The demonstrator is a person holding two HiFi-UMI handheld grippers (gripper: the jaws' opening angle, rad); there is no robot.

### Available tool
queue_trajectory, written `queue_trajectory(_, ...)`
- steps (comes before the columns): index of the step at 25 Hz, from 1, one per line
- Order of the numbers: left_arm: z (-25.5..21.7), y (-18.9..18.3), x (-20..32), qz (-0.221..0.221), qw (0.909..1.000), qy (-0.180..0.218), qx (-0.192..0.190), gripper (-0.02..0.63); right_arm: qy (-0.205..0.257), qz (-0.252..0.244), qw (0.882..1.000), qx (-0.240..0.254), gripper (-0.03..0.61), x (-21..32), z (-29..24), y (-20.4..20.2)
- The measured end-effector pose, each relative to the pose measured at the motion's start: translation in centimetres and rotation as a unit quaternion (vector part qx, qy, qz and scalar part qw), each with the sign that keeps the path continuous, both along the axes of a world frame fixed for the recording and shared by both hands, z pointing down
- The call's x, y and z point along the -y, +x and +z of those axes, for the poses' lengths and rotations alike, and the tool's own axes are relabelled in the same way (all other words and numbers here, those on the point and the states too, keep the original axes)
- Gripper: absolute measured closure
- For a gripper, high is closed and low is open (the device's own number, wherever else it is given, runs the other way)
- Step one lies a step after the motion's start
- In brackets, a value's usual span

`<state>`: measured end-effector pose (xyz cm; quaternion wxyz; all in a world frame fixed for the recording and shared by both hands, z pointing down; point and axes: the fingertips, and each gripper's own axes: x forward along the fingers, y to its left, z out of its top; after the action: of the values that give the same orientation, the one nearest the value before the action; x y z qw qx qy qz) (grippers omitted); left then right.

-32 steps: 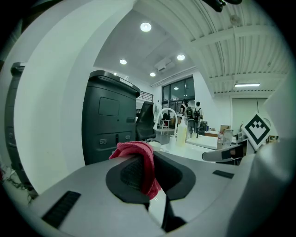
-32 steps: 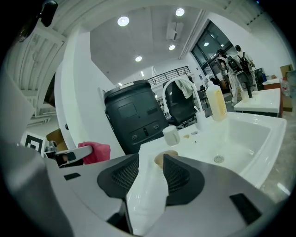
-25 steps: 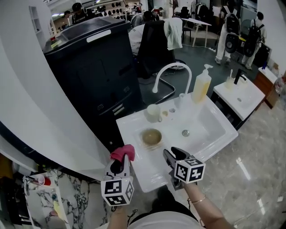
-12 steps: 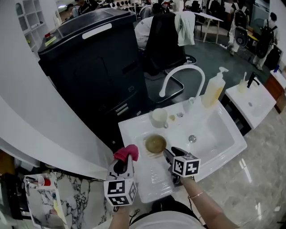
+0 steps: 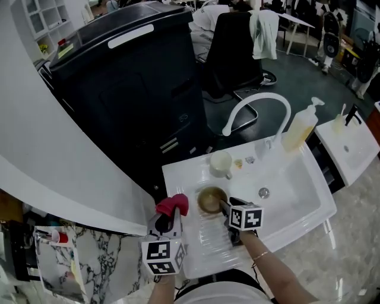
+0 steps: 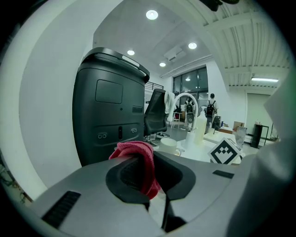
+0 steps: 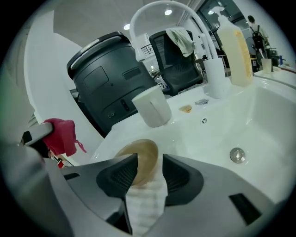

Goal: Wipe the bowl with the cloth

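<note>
Your right gripper (image 7: 149, 175) stands wide open. Its jaws have just been opening, and the near rim of the bowl (image 7: 141, 155) sits between them unclamped. Your left gripper (image 6: 155, 178) is clamped on the red cloth (image 6: 138, 155), left of the sink (image 7: 259, 115). The bowl rests at the sink's left end, mouth up. It is round, with no long axis. A white cup (image 7: 152, 107) stands just behind it, and the faucet (image 7: 162, 11) arches beyond.
</note>
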<state>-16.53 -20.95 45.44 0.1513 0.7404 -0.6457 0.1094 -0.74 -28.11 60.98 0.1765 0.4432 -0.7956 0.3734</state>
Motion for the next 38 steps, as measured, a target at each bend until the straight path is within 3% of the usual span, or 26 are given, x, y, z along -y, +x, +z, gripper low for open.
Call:
queue_trajectory(10,0.1,-0.6,0.7,-0.03,0.9995,-0.007,0.003,0.563,-0.045,-0.031,0.998,-0.009,0.449,1.1,2.6,-1.2)
queue_trajectory(22,0.0,-1.4,-0.4,-0.043,0.999,-0.005,0.008,0.561,-0.03,-0.023,0.998,-0.044,0.557,0.9,2.2,-1.1)
queue_trajectory(29,-0.5,-0.9,-0.4,-0.034,0.9994,0.006,0.005,0.561,0.007,-0.018,0.999,-0.044,0.554,0.2,-0.6,-0.4)
queue_trajectory(38,-2.4,2.3,0.4,0.015,0.9993,0.034,-0.002,0.561,0.101,-0.009,0.994,-0.051,0.554,-1.1,-7.1,1.3)
